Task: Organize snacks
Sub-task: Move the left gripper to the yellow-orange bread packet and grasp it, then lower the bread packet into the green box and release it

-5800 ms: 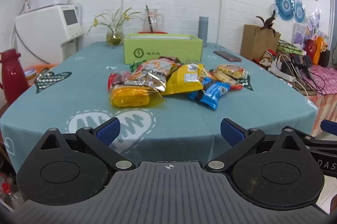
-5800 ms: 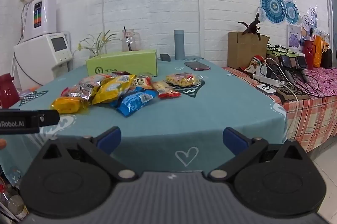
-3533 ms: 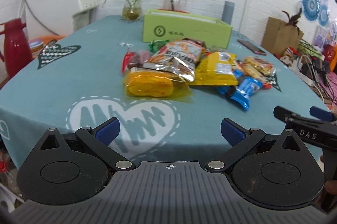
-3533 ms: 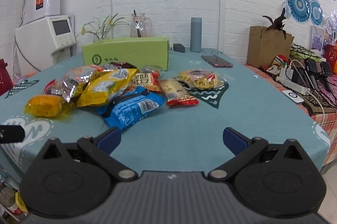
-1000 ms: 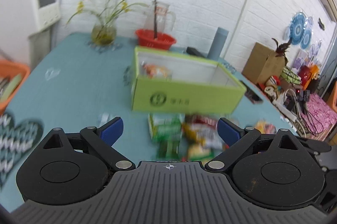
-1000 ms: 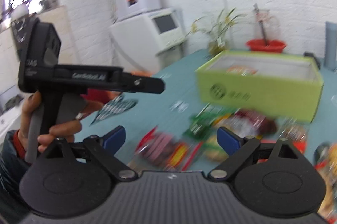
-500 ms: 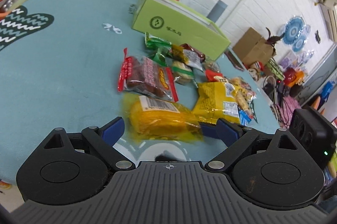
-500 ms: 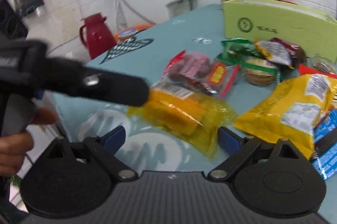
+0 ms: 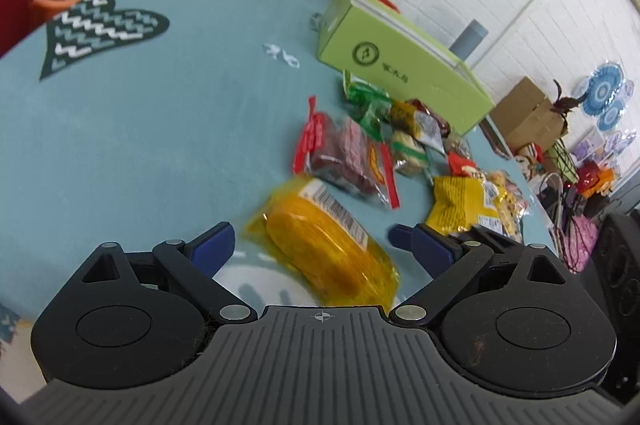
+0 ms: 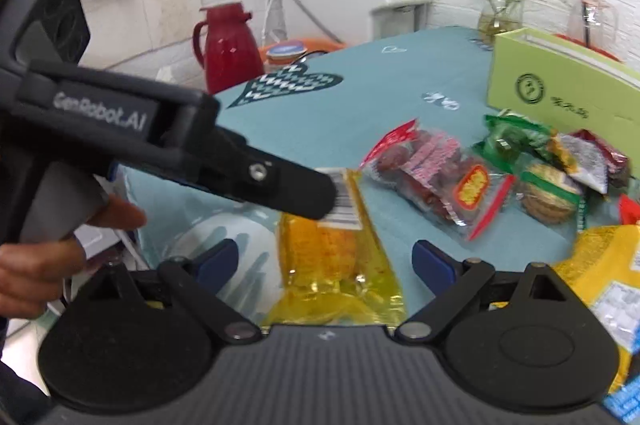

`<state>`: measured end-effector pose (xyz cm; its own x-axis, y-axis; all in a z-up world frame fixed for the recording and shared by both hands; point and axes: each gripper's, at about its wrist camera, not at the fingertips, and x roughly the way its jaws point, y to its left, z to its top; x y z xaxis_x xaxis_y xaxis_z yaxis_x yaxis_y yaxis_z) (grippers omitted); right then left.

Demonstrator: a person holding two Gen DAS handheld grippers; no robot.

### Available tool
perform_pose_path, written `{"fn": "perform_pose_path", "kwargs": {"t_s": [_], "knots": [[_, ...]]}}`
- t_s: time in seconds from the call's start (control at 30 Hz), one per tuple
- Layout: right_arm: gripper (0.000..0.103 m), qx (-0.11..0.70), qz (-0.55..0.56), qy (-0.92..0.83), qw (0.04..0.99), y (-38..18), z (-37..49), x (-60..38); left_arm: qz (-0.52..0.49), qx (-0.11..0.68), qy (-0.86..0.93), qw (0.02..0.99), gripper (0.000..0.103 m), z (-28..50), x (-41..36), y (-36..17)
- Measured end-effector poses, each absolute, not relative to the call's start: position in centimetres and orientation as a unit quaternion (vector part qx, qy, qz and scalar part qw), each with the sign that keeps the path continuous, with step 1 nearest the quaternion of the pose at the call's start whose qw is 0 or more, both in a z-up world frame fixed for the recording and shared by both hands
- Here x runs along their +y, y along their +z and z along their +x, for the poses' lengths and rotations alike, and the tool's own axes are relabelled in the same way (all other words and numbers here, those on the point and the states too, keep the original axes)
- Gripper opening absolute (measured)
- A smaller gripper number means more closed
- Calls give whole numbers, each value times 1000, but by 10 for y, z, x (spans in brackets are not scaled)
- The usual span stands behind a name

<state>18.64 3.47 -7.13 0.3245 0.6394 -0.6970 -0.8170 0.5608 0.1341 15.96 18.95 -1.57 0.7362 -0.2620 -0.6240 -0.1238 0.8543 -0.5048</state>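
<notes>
Yellow-orange snack pack point(image 9: 324, 245) lies on the teal-clothed bench point(image 9: 160, 129), right between the blue pads of the left tool point(image 9: 310, 245), whose jaws are closing but the pads stand clear of the wrapper. Over on the right wrist view, the right tool point(image 10: 324, 259) straddles the same pack's near end, spread wide, not pressing it. Just beyond sit a red sausage packet point(image 9: 344, 157), green packets point(image 10: 516, 141) and a yellow bag point(image 9: 460, 205). The green box point(image 9: 400, 61) stands behind them.
</notes>
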Motion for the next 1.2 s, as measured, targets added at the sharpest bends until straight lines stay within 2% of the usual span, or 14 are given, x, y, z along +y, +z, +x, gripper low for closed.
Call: {"fn": "perform_pose_path", "kwargs": {"t_s": [0.13, 0.27, 0.37, 0.63, 0.67, 0.7, 0.77, 0.8, 1.0, 1.2], "knots": [[93, 369, -129, 474, 789, -74, 175, 40, -249, 373, -53, 892, 61, 175, 181, -18], [93, 367, -112, 441, 811, -70, 180, 28, -224, 381, -72, 894, 61, 196, 172, -15], [93, 374, -91, 424, 820, -71, 184, 24, -220, 384, -63, 894, 70, 191, 175, -19], [93, 371, -99, 425, 820, -77, 186, 40, -215, 374, -62, 900, 72, 188, 170, -19], [93, 367, -102, 425, 821, -78, 188, 41, -208, 379, -65, 899, 69, 192, 168, -20], [90, 362, -106, 425, 823, -80, 187, 38, -205, 387, -69, 896, 59, 195, 166, -23], [75, 357, -110, 427, 823, -78, 183, 33, -191, 394, -86, 895, 23, 194, 161, -26], [74, 363, -105, 430, 820, -74, 183, 31, -203, 398, -99, 889, 17, 192, 162, -25], [76, 329, -94, 447, 827, -41, 189, 23, -210, 364, -107, 901, 17, 188, 162, 8], [79, 276, -115, 405, 864, -3, 255, 13, -191, 330, -154, 912, 19, 276, 148, 56]]}}
